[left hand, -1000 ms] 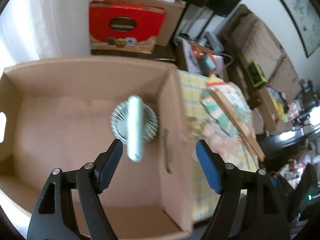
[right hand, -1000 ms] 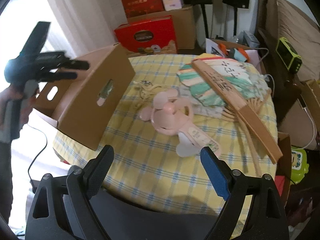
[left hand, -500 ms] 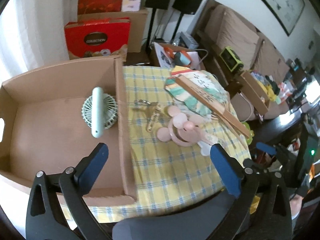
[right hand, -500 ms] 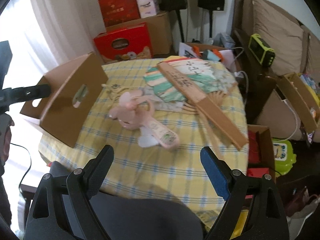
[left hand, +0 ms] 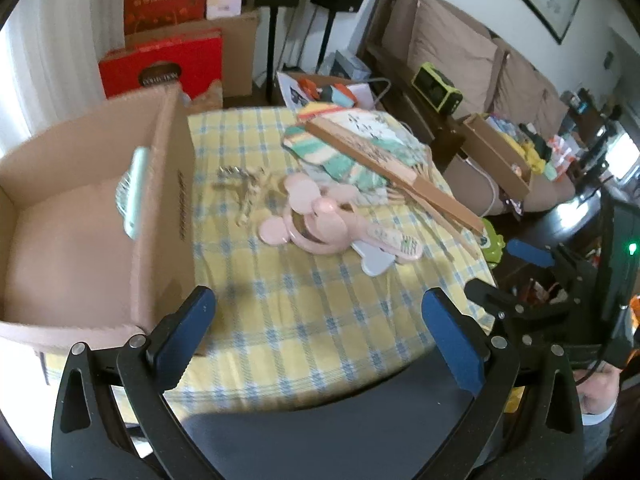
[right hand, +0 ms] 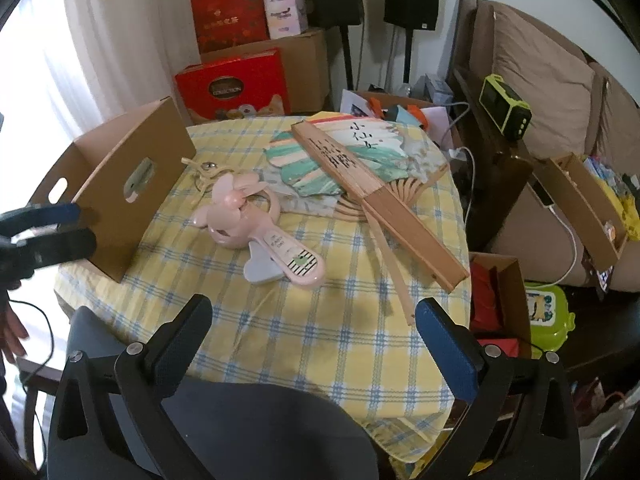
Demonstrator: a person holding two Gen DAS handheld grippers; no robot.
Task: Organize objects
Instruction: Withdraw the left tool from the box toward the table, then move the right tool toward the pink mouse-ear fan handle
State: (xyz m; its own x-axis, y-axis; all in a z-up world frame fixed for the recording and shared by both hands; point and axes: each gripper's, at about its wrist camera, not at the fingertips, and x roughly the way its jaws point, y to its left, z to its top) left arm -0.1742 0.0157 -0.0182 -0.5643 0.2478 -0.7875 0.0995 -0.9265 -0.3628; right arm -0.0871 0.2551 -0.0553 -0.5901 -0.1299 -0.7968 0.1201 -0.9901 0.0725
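1. Cluttered living room: sofa [right hand: 548, 80] on the right, stacked cartons and a red gift box [right hand: 232, 86] behind, round bench [right hand: 340, 340] under a yellow-and-blue checked cloth.
2. Cardboard box [left hand: 72, 216] sits at the bench's left edge, open top, hand-holes in the end walls. Mint green handheld fan [left hand: 134, 196] already lies inside, against the wall nearest the loose items.
3. Left to sort, all on the cloth: folded wooden fan [right hand: 372, 196] lying diagonally over an open painted paper fan [right hand: 372, 148]; striped flat fan [right hand: 304, 168] partly under both; pink handheld fan [right hand: 260, 236] nearest the box; small keychain-like bit [right hand: 204, 168] just beside the box wall, too small to identify.
4. Left gripper [left hand: 320, 332]: fingers spread wide, nothing between them, over the near bench edge beside the box corner.
5. Right gripper [right hand: 312, 336]: jaws opening, nothing between the fingers, aimed at the bench's near middle.
6. My read: next pick is the pink fan. It's closest and nothing lies on it.
7. Grip advice: take it across the handle, not the round head. The head is wide and the blades look flimsy.
8. Come down steeply so the lower finger doesn't snag the cloth and drag everything.
9. Clear the box wall before release; drop beside the green fan, not on it.
10. Leave the folded fan for later. It pins the paper fans, so lift it off first to avoid tearing them.
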